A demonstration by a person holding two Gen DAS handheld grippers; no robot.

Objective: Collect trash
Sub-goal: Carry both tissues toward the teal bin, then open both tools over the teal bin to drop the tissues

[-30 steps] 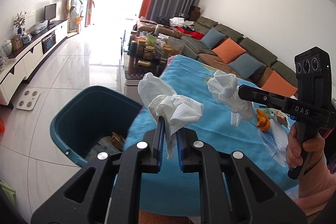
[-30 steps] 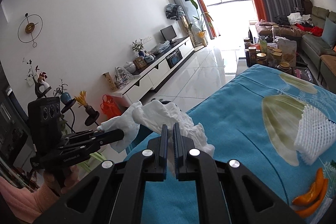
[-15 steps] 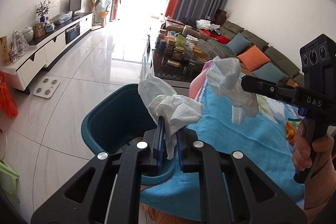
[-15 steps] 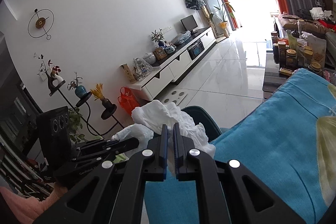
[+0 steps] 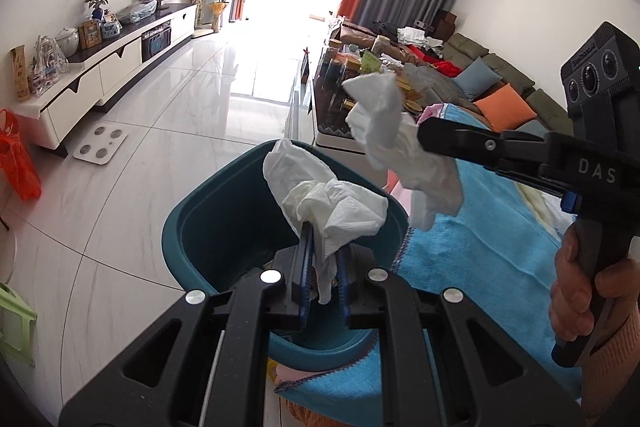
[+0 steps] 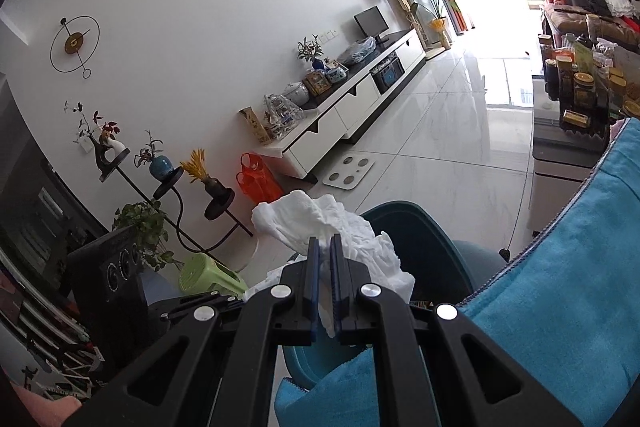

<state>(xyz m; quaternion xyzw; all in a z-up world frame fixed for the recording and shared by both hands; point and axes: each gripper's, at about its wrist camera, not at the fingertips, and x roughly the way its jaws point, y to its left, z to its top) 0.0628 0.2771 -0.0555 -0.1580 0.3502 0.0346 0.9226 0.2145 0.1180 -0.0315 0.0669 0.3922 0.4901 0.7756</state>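
Tissue wad (image 5: 332,211) pinched between left gripper (image 5: 323,255) jaws — over bin (image 5: 192,227).

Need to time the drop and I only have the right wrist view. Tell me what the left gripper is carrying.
Observer: The left gripper is shut on a crumpled white tissue.
Operator: Say where that tissue sits against the bin.
Observer: From the left wrist view it shows in front of the teal bin's opening; height unclear.
Operator: Report the right load from there.
Observer: The right gripper pinches a second tissue near the bin's far rim, beside the blue tablecloth.
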